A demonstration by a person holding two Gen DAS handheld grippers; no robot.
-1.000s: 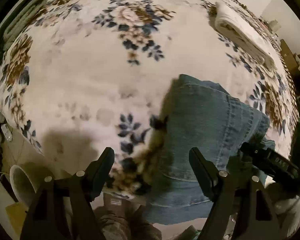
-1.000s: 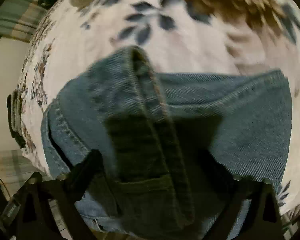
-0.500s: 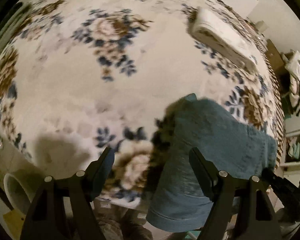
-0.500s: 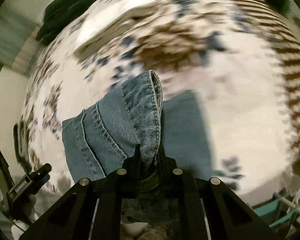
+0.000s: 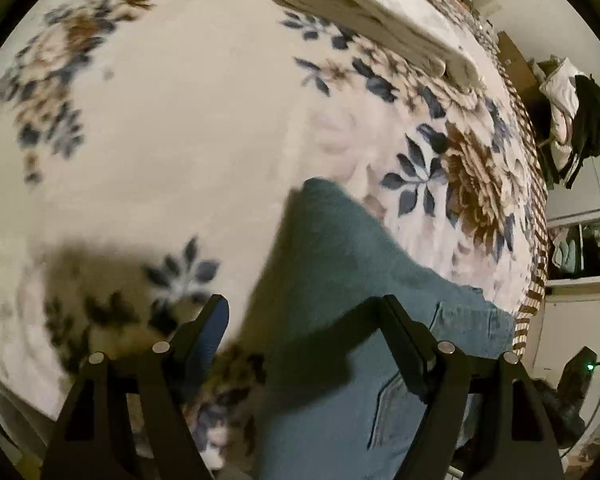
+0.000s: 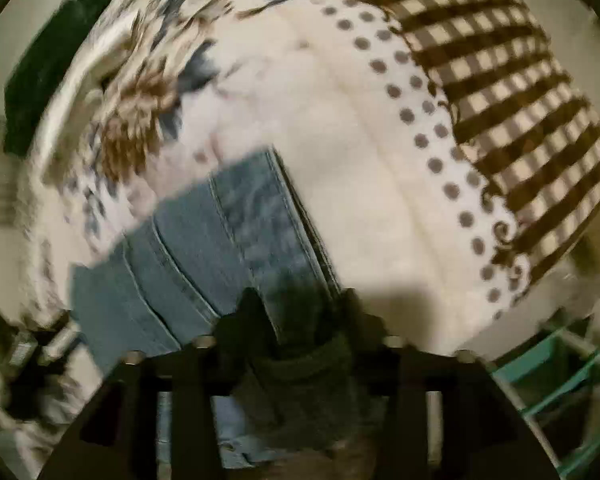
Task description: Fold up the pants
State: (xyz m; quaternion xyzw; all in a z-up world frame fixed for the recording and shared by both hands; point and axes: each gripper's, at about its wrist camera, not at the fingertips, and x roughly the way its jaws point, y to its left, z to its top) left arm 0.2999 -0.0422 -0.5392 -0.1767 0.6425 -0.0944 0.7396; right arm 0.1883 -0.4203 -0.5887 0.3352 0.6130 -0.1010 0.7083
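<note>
Blue denim pants (image 5: pixel 340 280) lie on the floral blanket (image 5: pixel 180 120), running from its middle down to the near edge. My left gripper (image 5: pixel 302 312) hovers above them, open and holding nothing; its right finger (image 5: pixel 396 328) is over the denim, its left finger over bare blanket. In the right wrist view the pants (image 6: pixel 220 232) show seams and a straight folded edge. My right gripper (image 6: pixel 302 308) has its jaws opening, with a dark bunch of denim still between the fingers. This view is blurred by motion.
A folded white cloth (image 5: pixel 372 20) lies at the blanket's far side. Clothes (image 5: pixel 572 108) hang at the right by cabinets. The blanket's dotted and checked border (image 6: pixel 500 100) drops off to the right, with a teal rack (image 6: pixel 560 380) below. A dark green item (image 6: pixel 52 52) sits far left.
Half a second ago my right gripper was shut tight on a denim fold; it carried it sideways and now its fingers stand apart. My left gripper slid across the blanket, still open.
</note>
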